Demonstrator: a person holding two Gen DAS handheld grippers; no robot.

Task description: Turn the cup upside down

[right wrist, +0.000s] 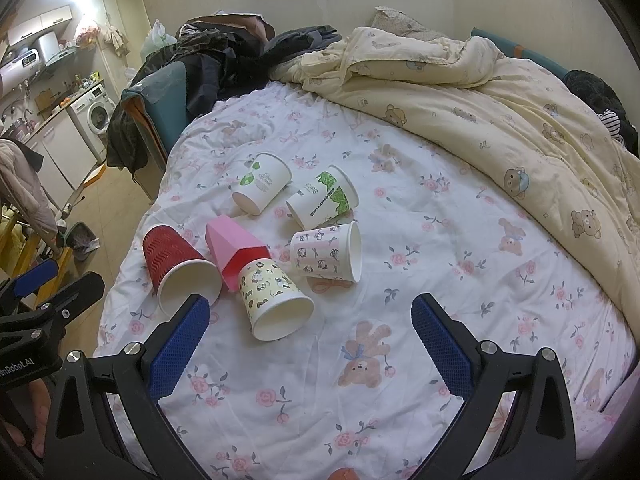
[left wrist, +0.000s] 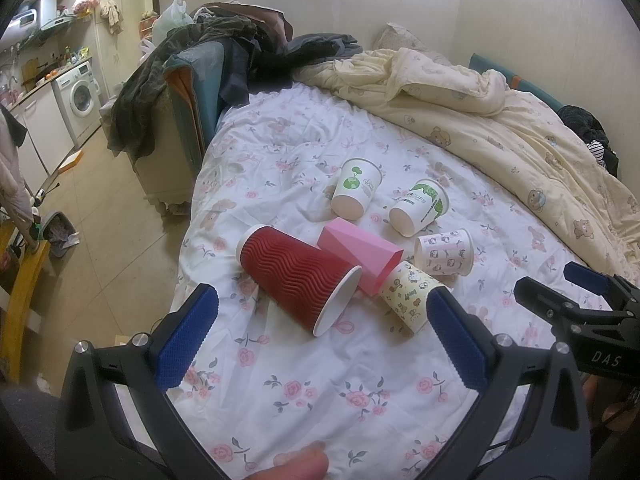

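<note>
Six cups lying on their sides mid-frame on the floral bedsheet, red ribbed cup beside pink cup, left gripper and right gripper both spread wide, holding nothing, at lower frame

Small one-room home: bedroom and kitchen in one space.
Bed with floral sheet beneath the left gripper; cream bear-print quilt ahead right; washing machine, white cabinets, clothes-draped chair far ahead left.
</note>
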